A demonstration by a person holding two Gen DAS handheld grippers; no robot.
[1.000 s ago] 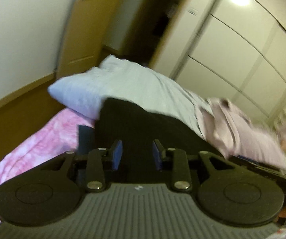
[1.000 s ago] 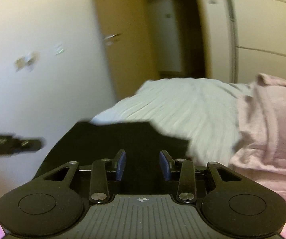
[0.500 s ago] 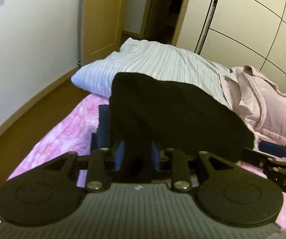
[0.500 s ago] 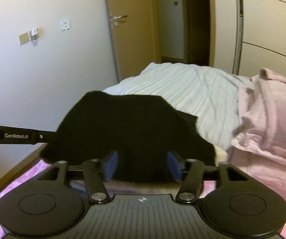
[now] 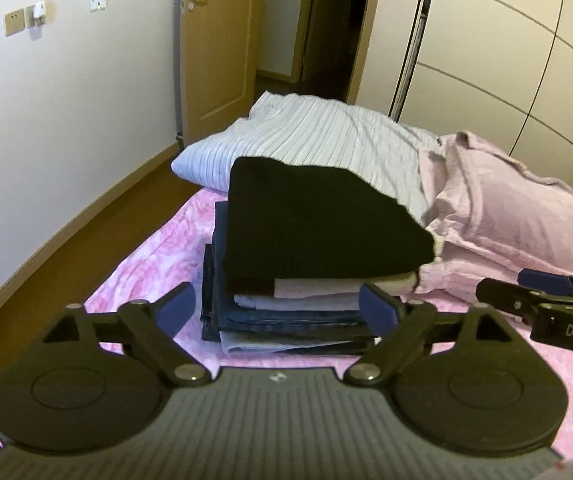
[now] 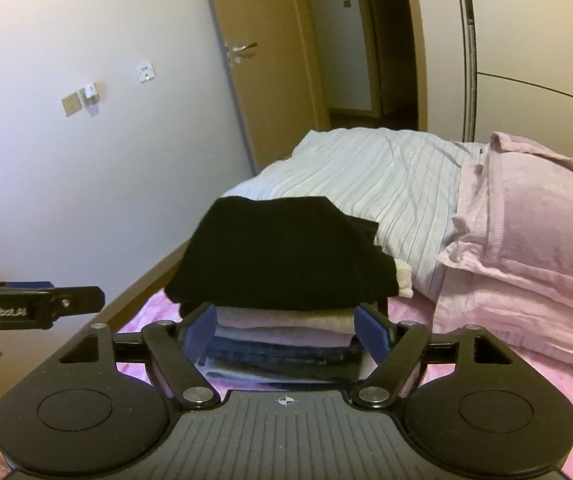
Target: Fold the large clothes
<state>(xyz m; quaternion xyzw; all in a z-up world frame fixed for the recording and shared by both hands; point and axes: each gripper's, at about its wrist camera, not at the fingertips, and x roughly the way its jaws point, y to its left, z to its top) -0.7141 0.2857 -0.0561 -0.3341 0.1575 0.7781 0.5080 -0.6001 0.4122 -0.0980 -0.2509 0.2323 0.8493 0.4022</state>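
A folded black garment (image 5: 318,220) (image 6: 282,256) lies on top of a stack of folded clothes (image 5: 290,316) (image 6: 282,340), with pale tops and dark jeans under it. The stack rests on a pink bedspread (image 5: 142,264). My left gripper (image 5: 278,308) stands open just in front of the stack, holding nothing. My right gripper (image 6: 286,330) is open too, its blue pads on either side of the stack's near edge. The right gripper's tip (image 5: 526,292) shows at the right of the left wrist view, and the left gripper's tip (image 6: 46,300) at the left of the right wrist view.
A striped white pillow (image 5: 326,140) (image 6: 366,176) lies behind the stack and a lilac pillow (image 5: 518,216) (image 6: 526,240) to its right. A wooden door (image 5: 214,40), a white wall and wardrobe panels (image 5: 506,60) surround the bed. The floor (image 5: 66,248) runs along the left.
Both grippers let go of the black garment, opened wide and drew back. The garment now lies on top of the stack.
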